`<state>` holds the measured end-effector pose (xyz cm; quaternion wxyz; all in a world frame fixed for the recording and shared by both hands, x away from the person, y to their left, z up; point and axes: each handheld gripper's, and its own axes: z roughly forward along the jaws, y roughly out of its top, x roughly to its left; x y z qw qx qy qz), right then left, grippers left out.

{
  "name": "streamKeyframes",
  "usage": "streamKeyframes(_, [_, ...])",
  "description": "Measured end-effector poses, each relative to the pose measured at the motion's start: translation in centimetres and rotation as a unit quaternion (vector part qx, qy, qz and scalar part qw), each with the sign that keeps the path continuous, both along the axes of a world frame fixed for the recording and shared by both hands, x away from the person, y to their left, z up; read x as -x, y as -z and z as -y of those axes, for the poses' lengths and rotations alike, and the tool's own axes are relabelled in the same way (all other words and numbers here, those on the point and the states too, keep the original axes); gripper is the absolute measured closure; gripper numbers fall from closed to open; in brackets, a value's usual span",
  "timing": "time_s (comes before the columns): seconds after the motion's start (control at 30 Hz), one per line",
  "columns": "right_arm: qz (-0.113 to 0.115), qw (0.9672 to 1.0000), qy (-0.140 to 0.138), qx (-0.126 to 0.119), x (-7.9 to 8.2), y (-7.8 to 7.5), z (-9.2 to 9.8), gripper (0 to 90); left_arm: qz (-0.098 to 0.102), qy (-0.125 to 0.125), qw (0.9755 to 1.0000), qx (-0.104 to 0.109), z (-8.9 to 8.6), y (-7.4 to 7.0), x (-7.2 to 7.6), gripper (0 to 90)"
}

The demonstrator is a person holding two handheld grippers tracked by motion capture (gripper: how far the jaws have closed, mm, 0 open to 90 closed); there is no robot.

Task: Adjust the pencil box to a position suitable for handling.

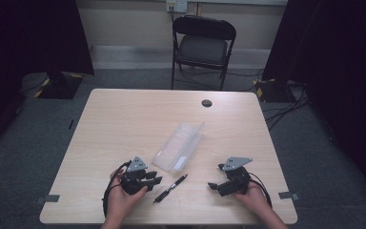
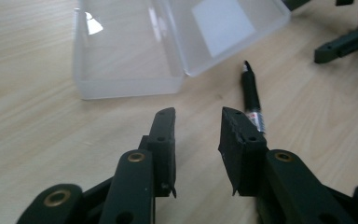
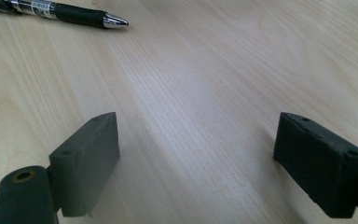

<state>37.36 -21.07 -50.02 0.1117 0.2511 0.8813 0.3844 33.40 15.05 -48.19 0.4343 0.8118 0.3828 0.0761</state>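
At the bottom of the high view my two hands hold the grippers low over the near edge of the table (image 1: 124,109). My left gripper (image 1: 155,180) sits at lower left, its jaws parted by a narrow gap with nothing between them. Just to its right lies the pen (image 1: 170,188), slanting up toward the right, with bare wood around it. In the left gripper view the pen (image 2: 251,95) lies just past my right-hand jaw, apart from it. Above the pen, mid-frame, the clear plastic case (image 1: 178,145) lies open, lid flat beside its tray, well apart from both grippers. My right gripper (image 1: 212,186) at lower right has its jaws spread wide over bare wood. In its view the pen (image 3: 60,11) lies at the upper left. Beyond the table's far edge, at top center, stands a folding chair (image 1: 202,45).
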Motion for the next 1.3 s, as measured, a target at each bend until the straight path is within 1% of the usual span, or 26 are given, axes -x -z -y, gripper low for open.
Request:
streamKeyframes(0.07, [0.000,1.0000,0.001,0.000,0.0,0.0,0.0,13.1,0.001,0.003,1.0000,0.004,0.2,0.1,0.2,67.2])
streamKeyframes(0.1, [0.000,1.0000,0.000,0.000,0.0,0.0,0.0,13.1,-0.002,0.008,1.0000,0.003,0.3,0.1,0.3,67.2])
streamKeyframes(0.2, [0.000,1.0000,0.001,0.000,0.0,0.0,0.0,13.1,-0.002,0.020,0.9997,0.011,1.1,0.2,0.7,67.4])
streamKeyframes(0.23, [0.000,1.0000,0.000,0.000,0.0,0.0,0.0,13.1,0.000,0.029,0.9996,0.007,1.8,0.2,1.0,67.4])
streamKeyframes(0.27, [0.000,1.0000,0.000,0.000,0.0,0.0,0.0,13.1,0.000,0.029,0.9996,0.007,1.8,0.2,1.0,67.4])
streamKeyframes(0.3, [0.000,1.0000,0.000,0.000,0.0,0.0,0.0,13.1,0.005,0.037,0.9993,0.003,2.3,0.1,1.1,67.4])
streamKeyframes(0.37, [0.000,1.0000,0.001,0.000,0.0,0.0,0.0,13.1,0.001,0.037,0.9993,0.003,2.5,0.1,1.2,67.4])
streamKeyframes(0.4, [0.000,1.0000,0.000,0.000,0.0,0.0,0.0,13.1,0.002,0.041,0.9991,0.010,2.7,0.2,1.2,66.7])
streamKeyframes(0.43, [0.000,1.0000,0.000,0.000,0.0,0.0,0.0,13.1,0.006,0.043,0.9991,-0.002,3.0,0.4,1.2,66.6])
streamKeyframes(0.47, [0.000,1.0000,0.000,0.000,0.0,0.0,0.0,13.1,0.006,0.044,0.9990,-0.008,3.1,0.5,1.2,66.8])
streamKeyframes(0.53, [0.000,1.0000,0.000,0.000,0.0,0.0,0.0,13.1,0.004,0.043,0.9990,-0.007,3.2,0.7,1.3,66.9])
streamKeyframes(0.57, [0.000,1.0000,0.000,0.000,0.0,0.0,0.0,13.1,0.004,0.043,0.9990,-0.012,3.2,0.8,1.3,67.0])
streamKeyframes(0.6, [0.000,1.0000,0.000,0.000,0.0,0.0,0.0,13.1,0.004,0.043,0.9990,-0.012,3.2,0.8,1.3,67.2])
streamKeyframes(0.63, [0.000,1.0000,0.000,0.000,0.0,0.0,0.0,13.1,0.005,0.043,0.9989,-0.019,3.3,0.9,1.3,67.2])
streamKeyframes(0.7, [0.000,1.0000,0.000,0.000,0.0,0.0,0.0,13.1,0.004,0.045,0.9988,-0.016,3.4,1.0,1.3,67.2])
streamKeyframes(0.73, [0.000,1.0000,0.000,0.000,0.0,0.0,0.0,13.1,0.006,0.047,0.9985,-0.026,3.6,1.1,1.3,67.7])
streamKeyframes(0.77, [0.000,1.0000,0.000,0.000,0.0,0.0,0.0,13.1,0.006,0.047,0.9985,-0.026,3.6,1.1,1.3,68.0])
streamKeyframes(0.8, [0.000,1.0000,0.000,0.000,0.0,0.0,0.0,13.1,0.007,0.048,0.9983,-0.031,3.8,1.2,1.3,68.0])
streamKeyframes(0.83, [0.000,1.0000,0.000,0.000,0.0,0.0,0.0,13.1,0.009,0.050,0.9979,-0.040,4.0,1.3,1.3,72.3])
streamKeyframes(0.87, [0.000,1.0000,0.000,0.000,0.0,0.0,0.0,13.1,0.009,0.050,0.9979,-0.040,4.0,1.3,1.3,74.1])
streamKeyframes(0.9, [0.000,1.0000,0.000,0.000,0.0,0.0,0.0,13.1,0.008,0.052,0.9974,-0.049,4.0,1.2,1.3,74.1])
streamKeyframes(0.93, [0.000,1.0000,0.000,0.000,0.0,0.0,0.0,13.1,0.007,0.051,0.9976,-0.047,4.1,1.1,1.2,79.2])
streamKeyframes(1.13, [0.000,1.0000,0.000,0.000,0.0,0.0,0.0,13.1,0.000,0.055,0.9966,-0.060,3.9,0.9,1.2,79.8])
streamKeyframes(1.2, [0.000,1.0000,0.000,0.000,0.0,0.0,0.0,13.1,-0.006,0.051,0.9969,-0.059,3.5,0.8,1.3,79.8])
streamKeyframes(1.23, [0.000,1.0000,0.000,0.000,0.0,0.0,0.0,13.1,-0.009,0.048,0.9969,-0.062,2.8,0.8,1.3,79.8])
streamKeyframes(1.3, [0.000,1.0000,0.000,0.000,0.0,0.0,0.0,13.1,-0.010,0.045,0.9971,-0.061,2.2,0.8,1.4,79.8])
